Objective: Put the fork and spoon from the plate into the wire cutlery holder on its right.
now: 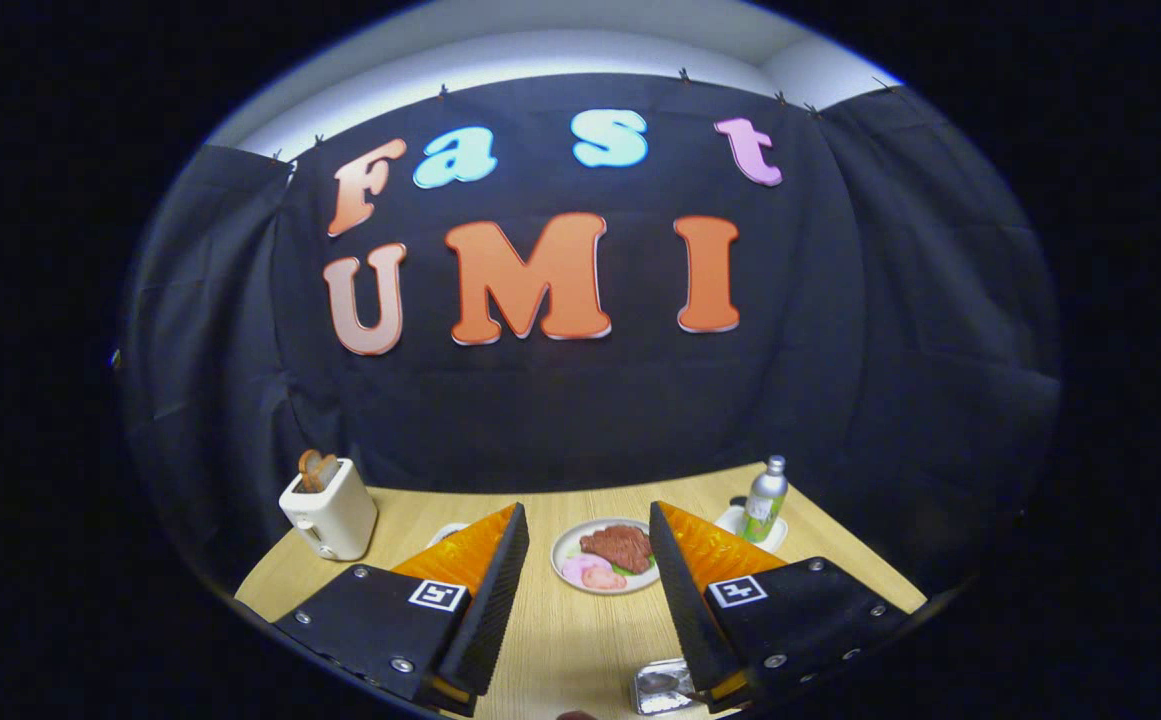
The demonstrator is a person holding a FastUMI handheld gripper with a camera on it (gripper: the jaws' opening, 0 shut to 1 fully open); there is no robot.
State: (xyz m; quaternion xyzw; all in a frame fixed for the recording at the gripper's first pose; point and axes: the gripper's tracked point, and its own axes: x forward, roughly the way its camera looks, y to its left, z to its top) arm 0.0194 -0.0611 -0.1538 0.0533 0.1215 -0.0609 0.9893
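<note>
Held above the wooden table (560, 640), the gripper (588, 535) has its fingers spread wide and empty. Just ahead, between them, a plate (608, 556) carries meat and vegetables; any fork or spoon cannot be made out. A toaster (330, 508) stands left, a bottle (765, 498) right, before black cloth.

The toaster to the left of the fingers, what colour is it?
The toaster is cream-white, seen best in the gripper view; the gripper is open.
</note>
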